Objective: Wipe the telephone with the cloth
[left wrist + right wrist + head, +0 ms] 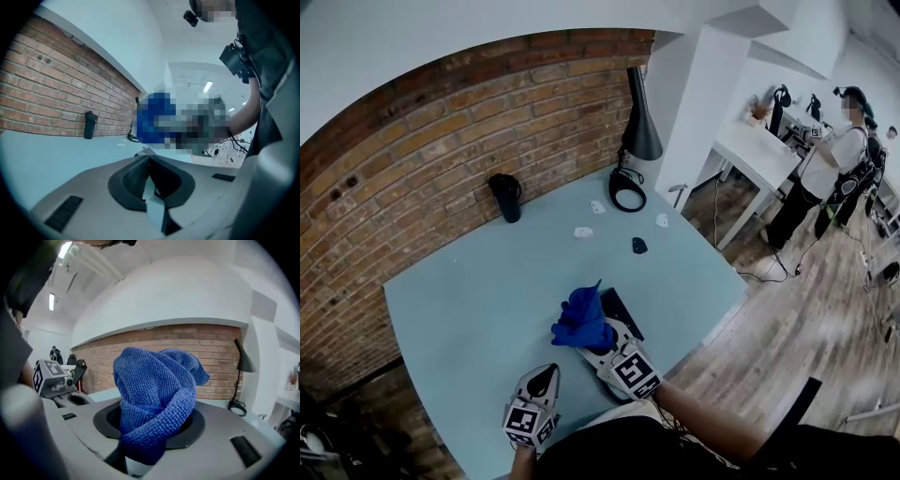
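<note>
A: What's on the blue table [459,309]?
B: The dark telephone [625,313], at its near edge, partly hidden by the bunched blue cloth [581,322].
A: Who has the cloth?
B: The right gripper [598,345], jaws clamped on it. Just beside it the left gripper [549,371] is closed and holds nothing.

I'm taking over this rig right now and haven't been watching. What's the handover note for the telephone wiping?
Right gripper: jaws shut on the blue cloth, bunched and held off the table.
Left gripper: jaws together, empty.
Telephone: likely the dark flat thing on the table beside the right gripper, partly hidden.
Done: cloth in hand.
Left: lower it and wipe the telephone.
</note>
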`<state>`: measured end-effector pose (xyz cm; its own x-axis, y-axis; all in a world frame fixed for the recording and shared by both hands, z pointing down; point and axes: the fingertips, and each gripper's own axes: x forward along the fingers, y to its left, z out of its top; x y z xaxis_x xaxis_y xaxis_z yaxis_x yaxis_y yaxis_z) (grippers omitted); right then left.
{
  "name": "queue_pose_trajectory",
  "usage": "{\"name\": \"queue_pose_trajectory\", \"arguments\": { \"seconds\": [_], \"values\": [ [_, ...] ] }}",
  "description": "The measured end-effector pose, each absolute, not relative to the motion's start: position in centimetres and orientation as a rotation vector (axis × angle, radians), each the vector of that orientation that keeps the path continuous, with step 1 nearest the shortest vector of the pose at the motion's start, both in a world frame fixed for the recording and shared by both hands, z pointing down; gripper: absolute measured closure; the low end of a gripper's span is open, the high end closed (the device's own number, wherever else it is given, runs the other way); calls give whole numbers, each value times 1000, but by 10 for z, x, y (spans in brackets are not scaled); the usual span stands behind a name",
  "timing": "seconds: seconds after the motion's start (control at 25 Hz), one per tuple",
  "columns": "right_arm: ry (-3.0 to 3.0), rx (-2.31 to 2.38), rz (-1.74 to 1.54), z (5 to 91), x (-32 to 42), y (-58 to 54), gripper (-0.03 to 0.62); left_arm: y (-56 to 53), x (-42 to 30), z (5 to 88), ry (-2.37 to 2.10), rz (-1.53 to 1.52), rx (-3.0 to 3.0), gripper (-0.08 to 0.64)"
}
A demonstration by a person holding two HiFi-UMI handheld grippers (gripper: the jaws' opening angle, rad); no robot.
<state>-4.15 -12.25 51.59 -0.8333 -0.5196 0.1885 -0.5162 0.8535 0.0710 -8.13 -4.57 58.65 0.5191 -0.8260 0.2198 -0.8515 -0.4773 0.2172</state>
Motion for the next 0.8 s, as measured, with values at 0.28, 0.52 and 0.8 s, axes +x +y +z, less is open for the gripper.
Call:
{"name": "queue_pose_trajectory", "arguments": {
  "seconds": [0.28, 0.52, 0.8],
  "values": [
    [-2717, 682, 77, 575, -38, -92, 395, -46, -80, 587, -1403, 108, 2482, 560],
    [-2704, 669, 70, 581, -37, -88, 396, -45, -76, 590, -1380, 118, 2483, 560],
    [-2704, 650, 84, 582, -41, -84, 396, -44, -79, 592, -1377, 126, 2474, 560]
  ]
}}
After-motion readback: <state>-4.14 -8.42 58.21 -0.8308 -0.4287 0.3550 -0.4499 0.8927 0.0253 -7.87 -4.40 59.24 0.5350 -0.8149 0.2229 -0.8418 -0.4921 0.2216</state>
